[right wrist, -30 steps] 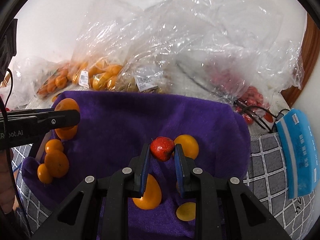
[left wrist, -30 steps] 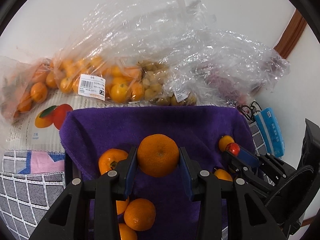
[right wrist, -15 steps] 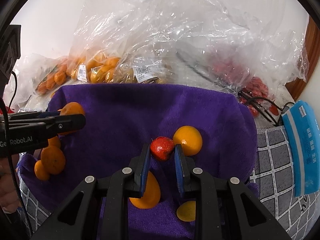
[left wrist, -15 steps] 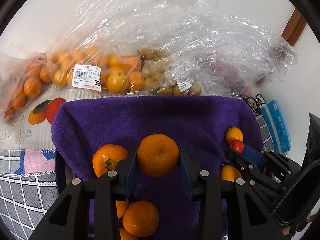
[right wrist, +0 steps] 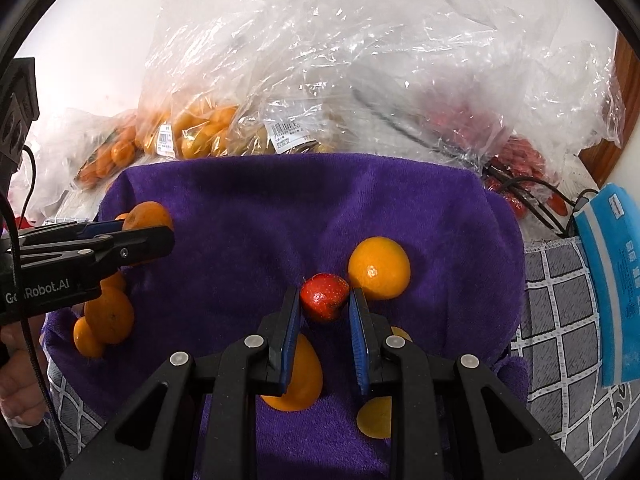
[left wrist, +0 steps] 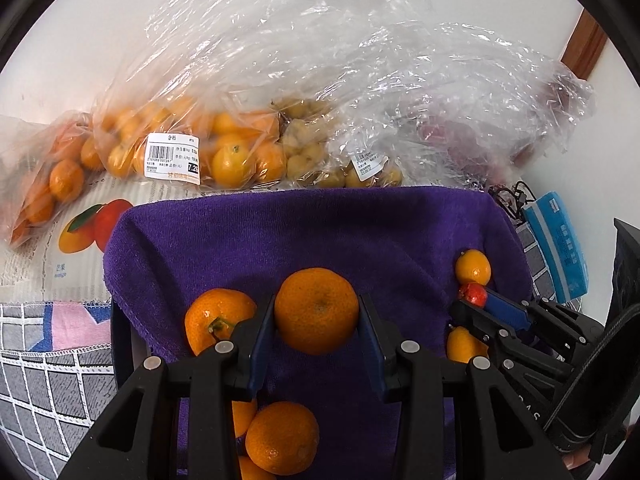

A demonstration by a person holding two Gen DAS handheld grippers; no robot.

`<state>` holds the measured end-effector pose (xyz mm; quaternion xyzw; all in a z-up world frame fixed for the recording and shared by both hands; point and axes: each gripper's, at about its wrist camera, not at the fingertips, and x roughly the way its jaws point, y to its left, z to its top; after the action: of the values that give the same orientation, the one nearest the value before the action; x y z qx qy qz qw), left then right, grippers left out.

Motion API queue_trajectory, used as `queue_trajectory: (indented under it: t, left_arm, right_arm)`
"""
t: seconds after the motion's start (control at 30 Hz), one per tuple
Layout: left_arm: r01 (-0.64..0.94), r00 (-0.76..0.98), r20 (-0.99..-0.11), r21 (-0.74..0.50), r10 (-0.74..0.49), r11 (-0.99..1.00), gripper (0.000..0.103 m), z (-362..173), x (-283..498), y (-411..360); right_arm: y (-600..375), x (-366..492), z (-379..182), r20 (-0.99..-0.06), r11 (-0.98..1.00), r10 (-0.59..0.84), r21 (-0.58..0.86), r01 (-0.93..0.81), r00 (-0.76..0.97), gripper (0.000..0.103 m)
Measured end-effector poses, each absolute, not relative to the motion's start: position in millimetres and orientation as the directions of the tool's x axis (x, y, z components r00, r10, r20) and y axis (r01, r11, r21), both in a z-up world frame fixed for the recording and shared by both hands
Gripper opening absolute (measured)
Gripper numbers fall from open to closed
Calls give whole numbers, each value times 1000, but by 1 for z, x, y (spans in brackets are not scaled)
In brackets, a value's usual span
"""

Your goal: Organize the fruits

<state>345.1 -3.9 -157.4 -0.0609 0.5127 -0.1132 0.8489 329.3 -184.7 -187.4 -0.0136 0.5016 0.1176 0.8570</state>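
Left tongs (left wrist: 317,340): blue pads closed on a tangerine (left wrist: 316,310), held above the purple towel (left wrist: 300,232) at its left part.

Right tongs (right wrist: 323,322): blue pads pinched tight on a small red strawberry (right wrist: 324,296), held over the right part of the towel, just beside a round orange fruit (right wrist: 379,268).

Purple towel: spread over a grey checked cloth (right wrist: 560,320). On its left side, several loose tangerines, one with a green stem (left wrist: 218,320) just left of the left tongs, others (left wrist: 282,438) below them. On its right side, smaller orange fruits, one (right wrist: 296,376) partly hidden under the right tongs.

Behind the towel: crumpled clear plastic bags (left wrist: 360,80) against a white wall; one bag of small orange fruit with a barcode label (left wrist: 172,158), one of yellowish fruit (left wrist: 304,148), one of red fruit (right wrist: 516,156).

Right of the towel: a blue packet (right wrist: 612,280) and black cables (right wrist: 532,196).

A hand (right wrist: 16,380) shows at the left edge of the right wrist view, below the left tongs.
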Motion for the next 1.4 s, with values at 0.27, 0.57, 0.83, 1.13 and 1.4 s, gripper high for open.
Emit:
queue_trajectory:
  t: [0.27, 0.57, 0.83, 1.13, 1.4]
  left_arm:
    - [144, 454, -855, -207, -250, 968, 39, -157, 340, -5]
    - [161, 443, -860, -201, -252, 966, 41, -157, 339, -6]
    - [160, 437, -869, -181, -234, 970, 46, -157, 337, -10]
    - [143, 474, -857, -153, -203, 978, 57, -134, 317, -2]
    - [122, 533, -826, -136, -181, 983, 62, -92, 263, 5]
  right_arm:
    - [-186, 329, -188, -863, 972, 192, 102, -211, 467, 24]
    - [-186, 328, -187, -862, 972, 188, 95, -214, 471, 26]
    - [-188, 323, -177, -853, 972, 181, 79, -221, 489, 35]
    - [-202, 300, -143, -823, 984, 140, 55, -167, 550, 55]
    - [-203, 258, -104, -805, 993, 99, 42, -111, 585, 69]
